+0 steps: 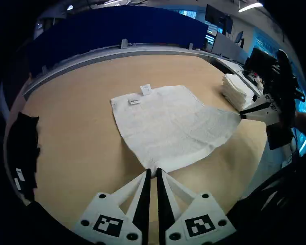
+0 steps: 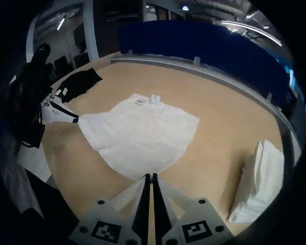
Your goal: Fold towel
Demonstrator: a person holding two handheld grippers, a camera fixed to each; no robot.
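A white towel [image 1: 169,122] [image 2: 140,130] lies spread on the wooden table [image 1: 79,130], its tags [image 1: 145,89] at the far edge. My left gripper [image 1: 153,170] is shut on the towel's near corner in the left gripper view; from the right gripper view it appears at the left [image 2: 76,119], held by a person in dark clothing. My right gripper [image 2: 149,175] is shut on the neighbouring corner, and it appears at the right of the left gripper view [image 1: 240,116]. Both pinched corners are drawn out into points.
A stack of folded white towels [image 1: 236,90] [image 2: 261,179] sits near the table's edge beside the right gripper. A black cloth [image 1: 24,147] [image 2: 77,83] lies on the other side. A blue partition [image 1: 112,32] runs along the table's back.
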